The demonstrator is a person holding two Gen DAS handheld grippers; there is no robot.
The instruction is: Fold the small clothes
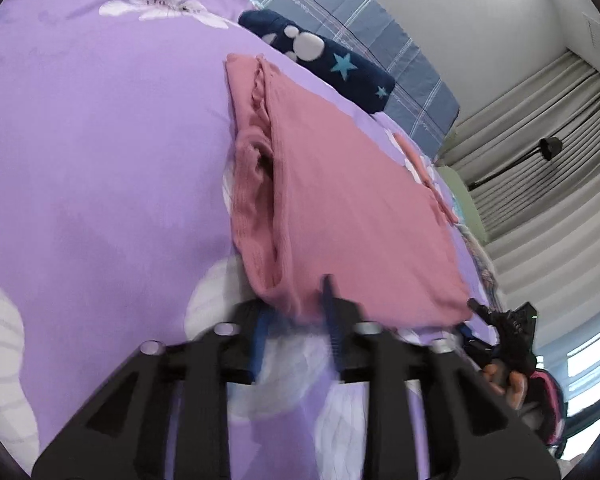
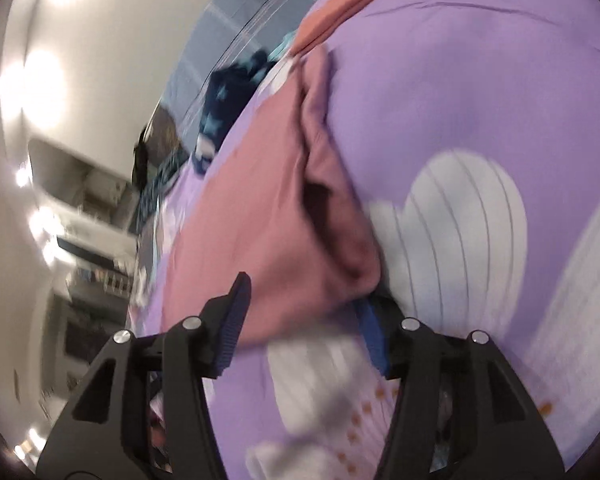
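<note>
A pink ribbed garment (image 1: 332, 208) lies folded on the purple flowered bedspread (image 1: 100, 160). My left gripper (image 1: 296, 312) is at its near corner with the fingers apart, one blue pad under the cloth edge and one on top. In the right wrist view the same pink garment (image 2: 260, 208) lies ahead. My right gripper (image 2: 304, 316) is open, its fingers spread wide on either side of the garment's near edge. The right gripper also shows in the left wrist view (image 1: 496, 320), beside the garment's other near corner.
A dark blue garment with stars (image 1: 324, 60) lies beyond the pink one, also seen in the right wrist view (image 2: 224, 108). A folded salmon piece (image 2: 340, 8) lies farther off. A blue plaid pillow (image 1: 360, 32) sits at the bed's edge. Curtains (image 1: 540, 128) hang at right.
</note>
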